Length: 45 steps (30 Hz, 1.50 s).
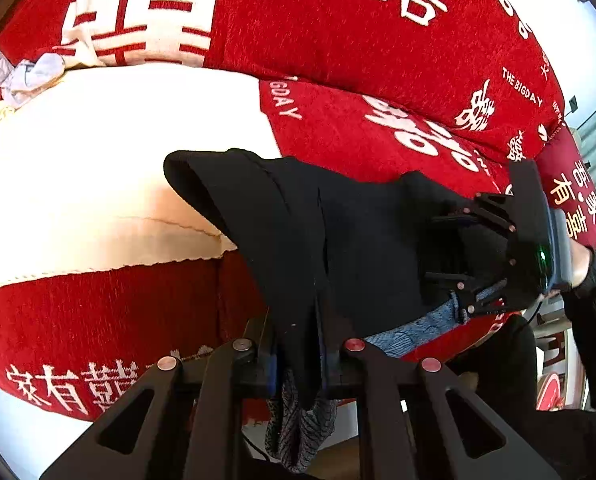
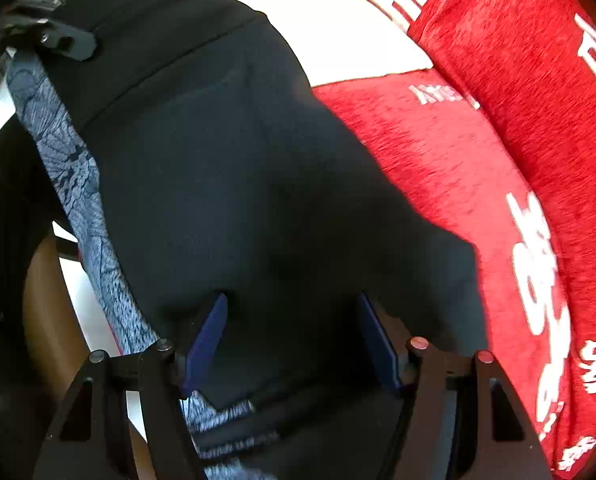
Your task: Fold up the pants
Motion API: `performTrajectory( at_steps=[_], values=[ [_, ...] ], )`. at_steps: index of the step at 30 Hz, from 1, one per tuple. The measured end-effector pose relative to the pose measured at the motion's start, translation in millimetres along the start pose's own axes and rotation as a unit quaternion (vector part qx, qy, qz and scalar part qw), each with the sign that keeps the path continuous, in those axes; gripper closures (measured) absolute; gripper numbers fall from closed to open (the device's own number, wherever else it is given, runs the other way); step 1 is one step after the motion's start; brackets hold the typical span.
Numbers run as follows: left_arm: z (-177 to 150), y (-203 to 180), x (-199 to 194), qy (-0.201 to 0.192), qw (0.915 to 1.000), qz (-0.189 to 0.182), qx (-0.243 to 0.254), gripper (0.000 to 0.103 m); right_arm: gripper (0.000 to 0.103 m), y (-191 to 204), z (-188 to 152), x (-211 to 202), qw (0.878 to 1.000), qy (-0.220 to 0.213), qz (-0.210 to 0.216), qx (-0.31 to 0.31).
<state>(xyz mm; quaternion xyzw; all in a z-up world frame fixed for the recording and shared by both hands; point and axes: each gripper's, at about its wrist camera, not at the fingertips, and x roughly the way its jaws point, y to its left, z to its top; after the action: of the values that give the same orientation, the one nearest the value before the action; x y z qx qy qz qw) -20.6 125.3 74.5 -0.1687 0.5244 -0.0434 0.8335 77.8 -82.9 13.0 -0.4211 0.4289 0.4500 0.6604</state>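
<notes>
The black pants (image 1: 337,240) with a grey patterned lining hang stretched between my two grippers above a red and white sofa. My left gripper (image 1: 298,360) is shut on one end of the pants. The right gripper (image 1: 453,252) shows at the right of the left wrist view, on the other end. In the right wrist view the pants (image 2: 238,180) fill the frame and drape over my right gripper (image 2: 294,320); its blue pads (image 2: 210,336) stand wide apart with cloth between them. The left gripper (image 2: 58,40) shows at the top left there.
The sofa seat (image 1: 98,168) is white in the middle, red at the front. Red cushions with white characters (image 1: 337,32) stand behind it and at the right (image 2: 517,120). A crumpled pale cloth (image 1: 26,72) lies far left. A wooden piece (image 2: 46,320) shows below.
</notes>
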Motion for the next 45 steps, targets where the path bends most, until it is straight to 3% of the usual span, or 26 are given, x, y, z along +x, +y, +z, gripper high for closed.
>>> performTrajectory(
  at_steps=[3, 5, 10, 18, 24, 30, 35, 40, 45],
  values=[
    [4, -14, -12, -0.004, 0.9999, -0.004, 0.008, 0.089, 0.031, -2, -19, -23, 0.999, -0.023, -0.038, 0.026],
    [8, -23, -18, -0.006, 0.9998, -0.008, 0.015, 0.089, 0.031, -10, -38, -41, 0.995, -0.048, -0.044, 0.075],
    [22, -50, -24, -0.002, 0.9997, -0.007, 0.024, 0.089, 0.031, -20, -80, -82, 0.977, -0.111, -0.052, 0.176],
    [44, -125, -35, -0.003, 0.9974, -0.017, 0.070, 0.089, 0.031, -23, -130, -90, 0.957, -0.126, -0.073, 0.252],
    [63, -216, -29, 0.006, 0.9898, -0.040, 0.136, 0.089, 0.031, -38, -175, -112, 0.940, -0.143, -0.099, 0.293],
    [70, -312, 9, 0.033, 0.9770, -0.047, 0.205, 0.089, 0.030, -59, -229, -133, 0.915, -0.148, -0.131, 0.351],
    [65, -368, 76, 0.083, 0.9667, -0.032, 0.240, 0.089, 0.030, -71, -277, -131, 0.893, -0.135, -0.132, 0.408],
    [55, -397, 147, 0.132, 0.9594, -0.012, 0.249, 0.089, 0.030, -74, -305, -122, 0.879, -0.121, -0.130, 0.443],
    [41, -406, 193, 0.159, 0.9532, 0.009, 0.257, 0.088, 0.030, -73, -325, -117, 0.869, -0.116, -0.124, 0.465]
  ],
)
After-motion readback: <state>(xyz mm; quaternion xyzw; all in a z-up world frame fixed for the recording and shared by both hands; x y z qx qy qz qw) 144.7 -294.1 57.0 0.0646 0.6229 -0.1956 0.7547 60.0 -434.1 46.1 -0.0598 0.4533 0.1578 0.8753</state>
